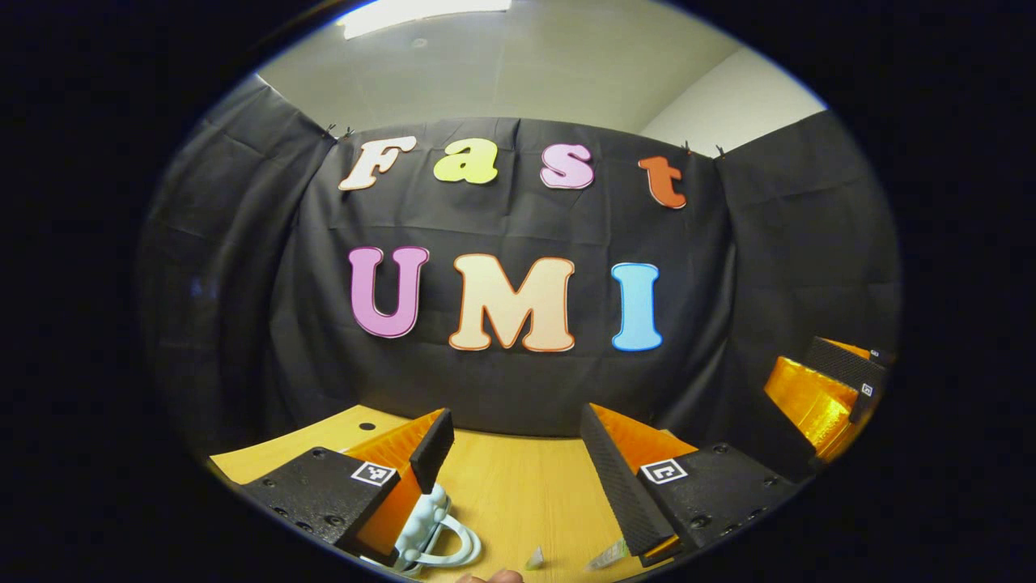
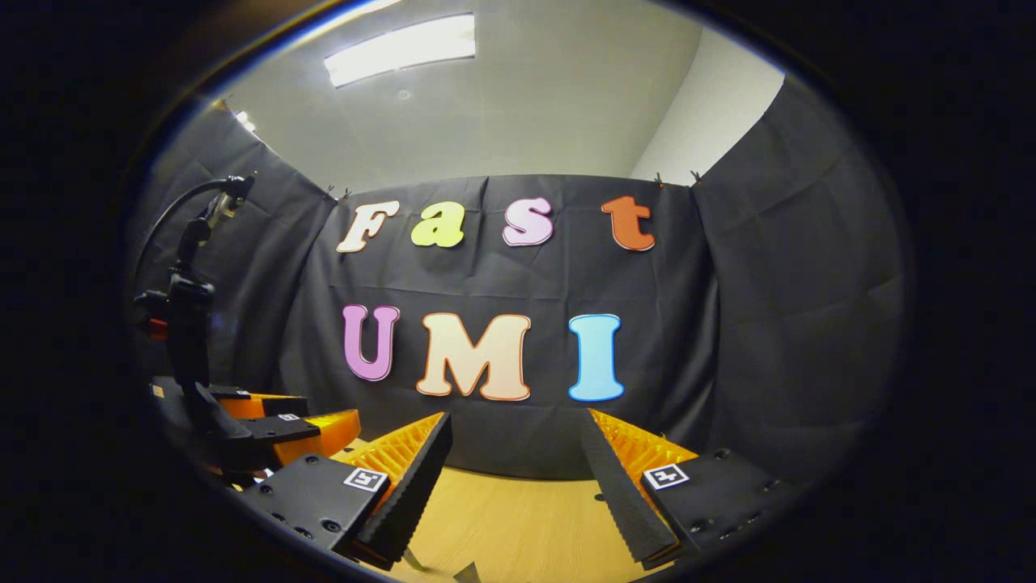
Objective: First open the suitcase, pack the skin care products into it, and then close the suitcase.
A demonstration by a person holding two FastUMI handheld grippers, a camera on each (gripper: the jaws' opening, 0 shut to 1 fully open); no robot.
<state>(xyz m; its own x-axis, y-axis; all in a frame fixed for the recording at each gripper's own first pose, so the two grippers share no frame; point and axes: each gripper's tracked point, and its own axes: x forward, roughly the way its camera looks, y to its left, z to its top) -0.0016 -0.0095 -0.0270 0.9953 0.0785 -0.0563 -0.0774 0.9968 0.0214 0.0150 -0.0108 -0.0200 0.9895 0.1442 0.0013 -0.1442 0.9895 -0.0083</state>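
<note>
In the left gripper view my left gripper [image 1: 514, 441] stands open over the wooden table [image 1: 518, 494], with nothing between its fingers. Below its left finger lies a pale blue-white bumpy case with a loop handle [image 1: 437, 534], partly hidden by that finger. Two small pale items [image 1: 534, 559] [image 1: 607, 555] lie at the table's near edge. My right gripper [image 1: 825, 380] hangs farther off at the right. In the right gripper view my right gripper [image 2: 518, 453] is open and holds nothing, and the left gripper [image 2: 312, 417] shows at the left.
A fingertip of a hand [image 1: 490, 576] pokes in at the bottom edge. A black stand with a curved arm [image 2: 190, 308] rises at the left. The black cloth wall closes the back of the table [image 2: 502, 518].
</note>
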